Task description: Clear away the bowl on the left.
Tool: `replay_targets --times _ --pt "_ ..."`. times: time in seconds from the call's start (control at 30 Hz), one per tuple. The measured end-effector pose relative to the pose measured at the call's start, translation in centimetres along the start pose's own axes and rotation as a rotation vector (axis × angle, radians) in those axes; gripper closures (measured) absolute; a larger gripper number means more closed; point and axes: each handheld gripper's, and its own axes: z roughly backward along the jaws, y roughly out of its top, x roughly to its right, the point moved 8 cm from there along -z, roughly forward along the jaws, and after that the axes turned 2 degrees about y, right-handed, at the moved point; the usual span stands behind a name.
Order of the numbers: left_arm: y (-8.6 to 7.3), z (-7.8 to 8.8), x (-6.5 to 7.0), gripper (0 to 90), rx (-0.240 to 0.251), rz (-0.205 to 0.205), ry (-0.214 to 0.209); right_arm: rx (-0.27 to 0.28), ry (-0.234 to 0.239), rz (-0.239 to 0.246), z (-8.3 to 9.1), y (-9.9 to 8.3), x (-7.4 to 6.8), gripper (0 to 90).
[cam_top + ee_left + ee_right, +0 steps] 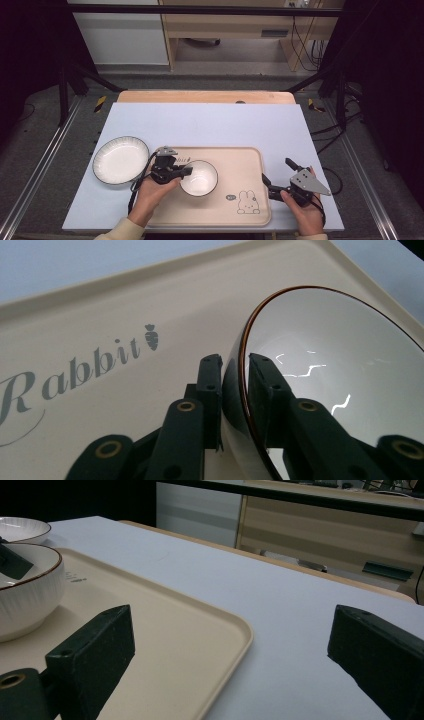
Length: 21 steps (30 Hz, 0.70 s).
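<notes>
A small white bowl with a brown rim (199,178) (340,355) (25,595) sits upright on a beige tray (240,165) (100,305) (165,630) printed with a rabbit. My left gripper (189,171) (235,360) is shut on the bowl's left rim, one jaw inside and one outside the wall. By the tray's right edge my right gripper (276,169) (230,620) stands open, one jaw over the tray and the other over the table, with nothing held.
A larger white bowl with a dark rim (120,160) (22,527) rests on the pale blue table cover (210,125) left of the tray. A wooden table edge (205,96) runs along the far side, with dark frame rails on both sides.
</notes>
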Motion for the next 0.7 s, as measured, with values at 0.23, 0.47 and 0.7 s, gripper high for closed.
replay_targets --times 0.23,0.47,0.7 --pt "0.2 0.1 0.1 65.7 0.017 -0.030 0.032 -0.001 0.001 0.000 0.0 0.0 0.0 4.9" --pt "0.7 0.6 0.2 53.8 0.045 -0.060 0.054 -0.002 0.001 0.001 0.0 0.0 0.0 4.9" --pt "1.5 1.3 0.6 36.6 0.092 -0.083 0.066 0.000 0.002 -0.001 0.0 0.0 0.0 4.9"
